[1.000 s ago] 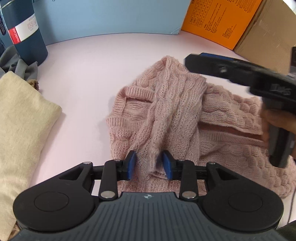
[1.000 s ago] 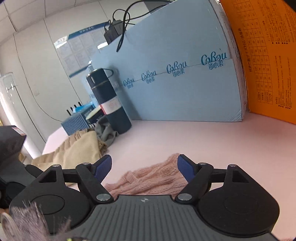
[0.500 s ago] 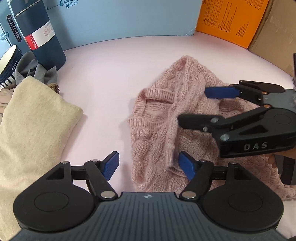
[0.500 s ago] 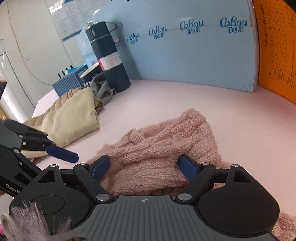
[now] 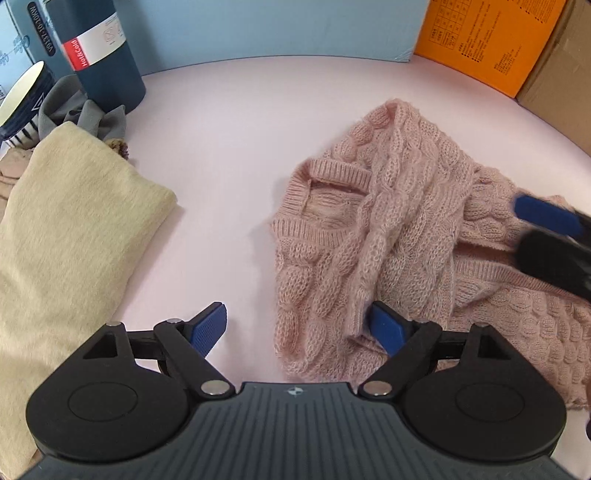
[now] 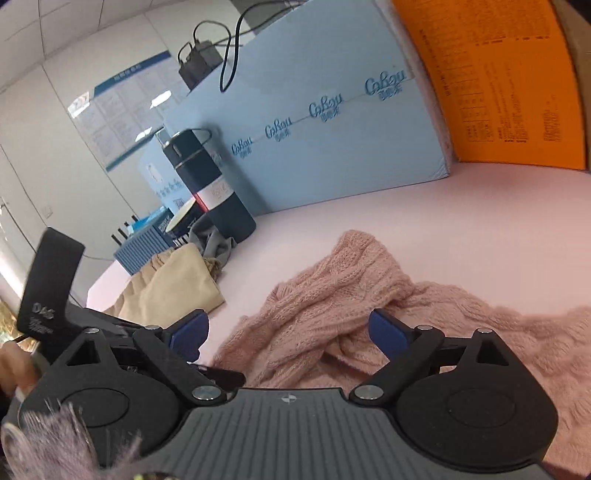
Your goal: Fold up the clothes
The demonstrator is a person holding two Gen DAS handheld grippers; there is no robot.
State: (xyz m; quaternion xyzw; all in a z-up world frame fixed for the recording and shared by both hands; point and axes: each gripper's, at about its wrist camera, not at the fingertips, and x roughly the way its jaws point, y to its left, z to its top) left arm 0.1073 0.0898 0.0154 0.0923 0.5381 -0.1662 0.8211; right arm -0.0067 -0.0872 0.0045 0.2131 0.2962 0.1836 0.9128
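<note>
Nearest, left gripper [image 5: 297,326]: jaws spread wide, nothing clamped, one blue pad touching or just over the near hem of the pink cable-knit sweater [image 5: 388,236], the other over bare pink tabletop [image 5: 229,155]. Right gripper [image 6: 288,330] likewise wide apart and empty, low above a bunched fold of the same sweater; from the left wrist view, seen at the garment's right edge, blurred.

Sweater itself: in a loose heap right of centre on the table, a cabled strip thrown across the body, ribbed neckline facing left, hem toward the camera. Not flat, no clean fold in it.

Further left, well apart from the sweater: a beige folded garment [image 5: 70,240]. Behind that, a crumpled grey cloth [image 5: 85,114], a dark flask [image 5: 99,55] and a striped cup [image 5: 22,99]. At the back, a blue box [image 5: 277,26], an orange box [image 5: 487,40] and a cardboard carton [image 5: 561,74].

Likely risks: open stitches snagging on a pad edge; pinching several layers at once in so thick a heap, dragging the pile instead of turning one layer; a thin bite on fuzzy knit slipping free mid-lift; both grippers working the same side and colliding; a wide sweep leftward disturbing the beige pile or nudging the flask.
</note>
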